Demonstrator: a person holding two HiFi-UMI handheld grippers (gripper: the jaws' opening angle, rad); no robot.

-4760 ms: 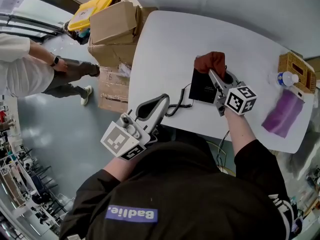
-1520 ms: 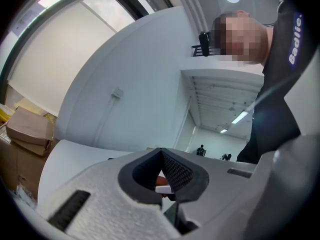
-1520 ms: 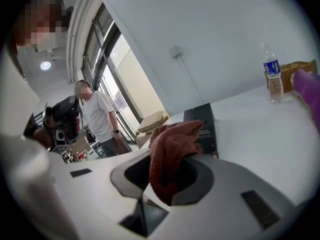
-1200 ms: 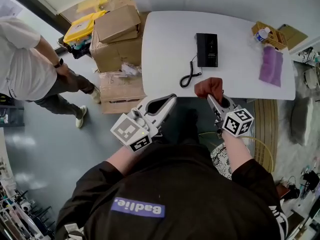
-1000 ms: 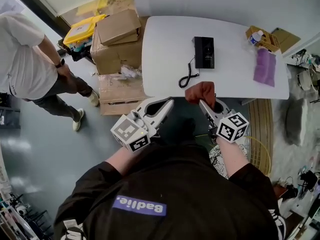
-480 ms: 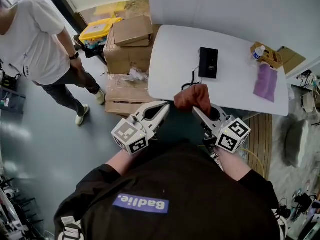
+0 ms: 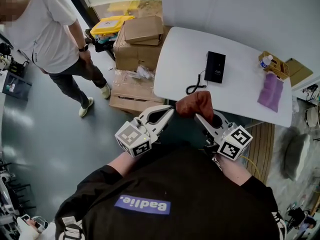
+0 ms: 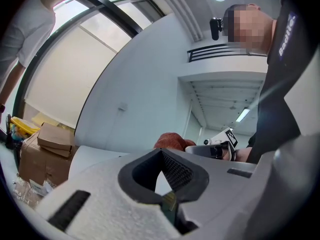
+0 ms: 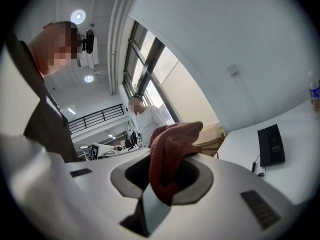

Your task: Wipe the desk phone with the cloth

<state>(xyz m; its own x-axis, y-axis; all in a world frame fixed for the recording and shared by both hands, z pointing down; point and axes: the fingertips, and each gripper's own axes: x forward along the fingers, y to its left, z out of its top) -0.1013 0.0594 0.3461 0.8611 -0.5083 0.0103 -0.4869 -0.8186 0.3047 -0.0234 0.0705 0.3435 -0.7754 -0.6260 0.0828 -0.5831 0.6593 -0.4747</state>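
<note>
In the head view, the left gripper (image 7: 169, 111) and the right gripper (image 7: 199, 116) are held close to the person's chest, short of the white table (image 7: 185, 49). A rust-red cloth (image 7: 196, 104) is bunched at the right gripper's tip. The black desk phone (image 7: 215, 67) lies flat on the table with its coiled cord (image 7: 194, 85) toward the near edge, well apart from the cloth. The dark shirt bears a blue label (image 7: 142, 204) reading "Badlie." In the left gripper view, the jaws are together with nothing between them. In the right gripper view, the jaws are clamped on the cloth (image 9: 172, 154), and the phone (image 9: 270, 145) lies beyond on the table.
</note>
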